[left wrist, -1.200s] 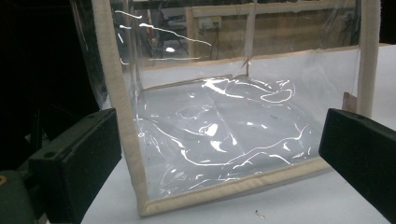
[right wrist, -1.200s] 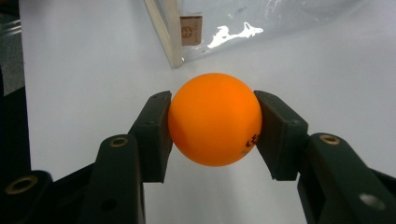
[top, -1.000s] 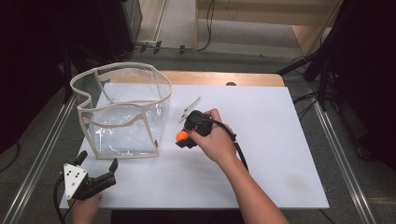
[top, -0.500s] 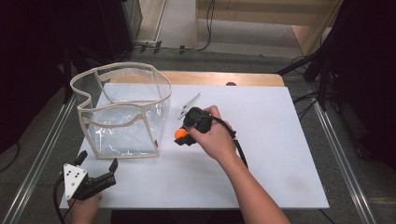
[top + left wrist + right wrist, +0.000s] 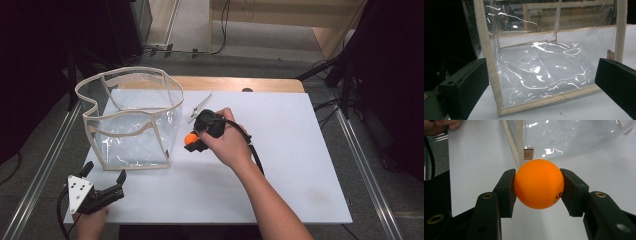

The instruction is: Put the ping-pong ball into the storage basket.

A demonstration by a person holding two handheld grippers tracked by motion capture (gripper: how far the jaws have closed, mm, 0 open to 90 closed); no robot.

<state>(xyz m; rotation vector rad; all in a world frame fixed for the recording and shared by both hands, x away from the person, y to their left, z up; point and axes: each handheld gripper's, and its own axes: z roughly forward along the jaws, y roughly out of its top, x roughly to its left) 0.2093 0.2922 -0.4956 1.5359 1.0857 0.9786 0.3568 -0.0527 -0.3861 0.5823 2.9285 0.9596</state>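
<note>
Ball [image 5: 539, 183]: orange, round, smooth and matte, with a small dark printed mark low on one side, partly hidden by a jaw. Pinched between the two black jaws of the right gripper [image 5: 538, 192], one jaw pressed to each side. In the high view the ball [image 5: 190, 139] shows at the gripper's tip [image 5: 195, 142], near the middle of the table and just beside the right-hand wall of the bag; whether it touches the table surface cannot be told.

Right hand [image 5: 227, 142]: wrapped around the right gripper, forearm coming in from the bottom edge, black cable trailing back along the wrist.

Bag [image 5: 131, 117]: clear plastic, open at the top, edged and seamed in cream fabric tape, standing upright on the left half of the table. Walls are creased and throw bright reflections. A small tan label [image 5: 528, 154] sits at a lower seam facing the ball.

Left gripper [image 5: 102, 187]: jaws spread wide, holding nothing, at the near left corner of the table, aimed at the bag's near wall [image 5: 541, 75] and apart from it. Grey three-cornered plate on top; left hand [image 5: 90, 225] below it.

Clip [image 5: 200, 106]: slim, metal-looking, lying on the table just beyond the right hand.

Table [image 5: 295, 165]: white top, with a wooden strip along its far edge.
</note>
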